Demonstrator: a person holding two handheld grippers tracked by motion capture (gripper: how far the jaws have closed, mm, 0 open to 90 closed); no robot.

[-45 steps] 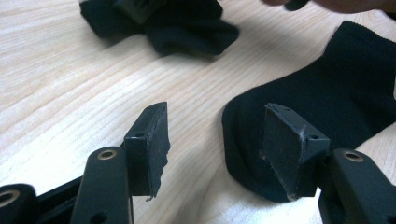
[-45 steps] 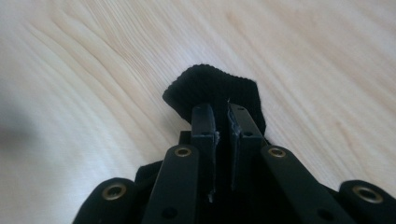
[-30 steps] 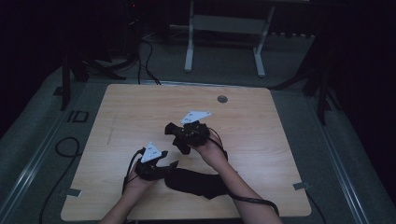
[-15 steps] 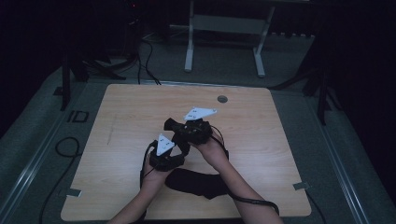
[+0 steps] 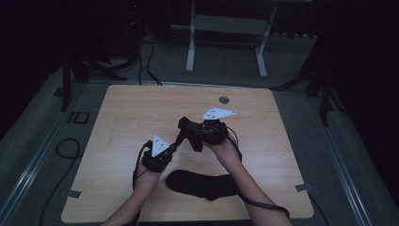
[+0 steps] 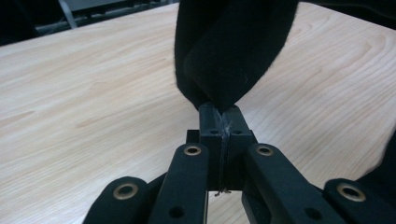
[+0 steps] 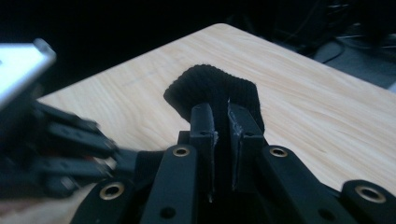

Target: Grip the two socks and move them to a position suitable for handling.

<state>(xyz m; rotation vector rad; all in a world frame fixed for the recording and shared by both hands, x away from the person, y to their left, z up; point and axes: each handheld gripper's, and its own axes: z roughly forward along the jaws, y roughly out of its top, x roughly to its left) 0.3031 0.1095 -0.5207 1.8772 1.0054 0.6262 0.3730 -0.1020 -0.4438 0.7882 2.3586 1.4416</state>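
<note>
Left jaws: clamped tight together on the edge of a black sock (image 6: 229, 51). They've just been closing, and in the left gripper view the fabric is pinched right at the tips, bulging out thick above them.
Left gripper (image 5: 175, 140): sits low over the wooden table (image 5: 127, 117), tips pointing up and to the right toward the other gripper. Grey three-cornered plate on top, cable looping off behind the wrist.
Right jaws: nearly together, with knit fabric gripped between them. In the right gripper view the ribbed black cloth stands up just past the tips and folds over like a little hood.
Right gripper (image 5: 184, 126): held a bit higher and further back than the left one, tips pointing left, so the two sets of tips are just beside each other in the high view.
Held sock: up off the table, caught between both grippers about mid-table. Whether it's one piece or two layers, can't tell, way too dark.
Second sock (image 5: 202, 183): another black one lying flat on the table near the front edge, between the person's two forearms, not touched by either gripper.
Table extras: a small round grommet (image 5: 224, 100) near the far edge, well apart from all the action.
Lighting: pretty dim all round, room beyond the table is basically black.
</note>
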